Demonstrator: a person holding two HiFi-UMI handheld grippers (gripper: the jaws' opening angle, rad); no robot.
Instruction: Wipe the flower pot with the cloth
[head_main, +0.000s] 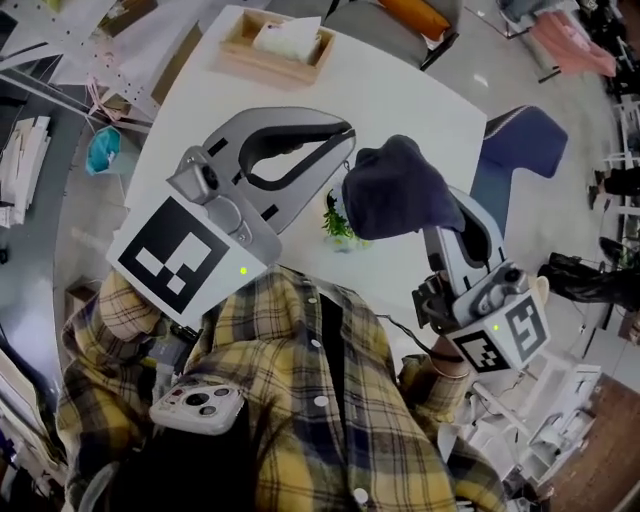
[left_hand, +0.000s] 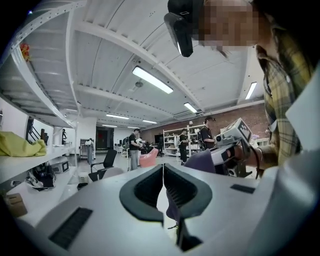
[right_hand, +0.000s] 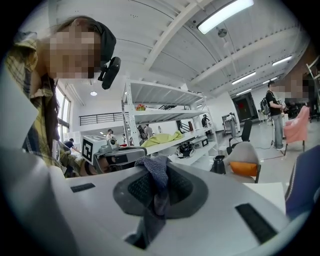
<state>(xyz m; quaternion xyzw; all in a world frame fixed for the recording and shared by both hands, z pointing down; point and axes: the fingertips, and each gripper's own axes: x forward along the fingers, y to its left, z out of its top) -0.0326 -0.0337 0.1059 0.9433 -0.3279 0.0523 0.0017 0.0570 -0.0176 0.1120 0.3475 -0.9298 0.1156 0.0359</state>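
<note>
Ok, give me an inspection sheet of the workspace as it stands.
Surface: white table, mostly bare.
Job's things: dark cloth held over the small plant; pot hidden beneath.
Clutter: wooden tray at the far edge.
Grippers: left gripper shut, empty, beside the plant; right gripper shut on the cloth.
Cables: nothing seen on the table.
Surroundings: blue chair beside the table; shelving and people beyond.

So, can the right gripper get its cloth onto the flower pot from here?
Likely yes: the right gripper is shut on the dark blue cloth, which hangs beside the flower pot, nothing between.
</note>
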